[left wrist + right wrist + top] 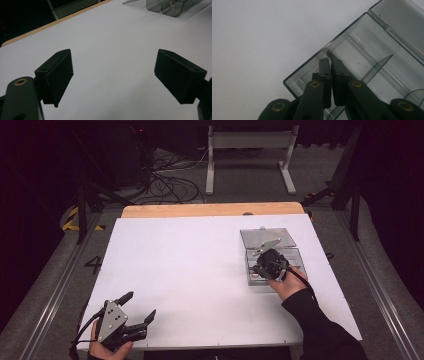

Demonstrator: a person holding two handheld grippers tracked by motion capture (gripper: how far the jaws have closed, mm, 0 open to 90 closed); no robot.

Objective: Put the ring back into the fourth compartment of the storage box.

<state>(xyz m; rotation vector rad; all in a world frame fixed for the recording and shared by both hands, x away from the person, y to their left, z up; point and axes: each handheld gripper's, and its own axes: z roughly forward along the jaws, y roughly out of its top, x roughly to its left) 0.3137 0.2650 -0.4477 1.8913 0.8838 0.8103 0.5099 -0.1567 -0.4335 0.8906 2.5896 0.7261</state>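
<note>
A single digit "4" [93,265] is painted on the grey floor, just left of the white table [200,280].

A clear, smoke-tinted plastic case [272,262] lies open and flat directly under the right gripper [263,266], whose closed jaws reach down into a corner of its tray. The hinged lid [267,237] is folded back flat beyond the gripper. Inside the tray, a thin divider [377,68] stands just beside the jaw tips.
</note>
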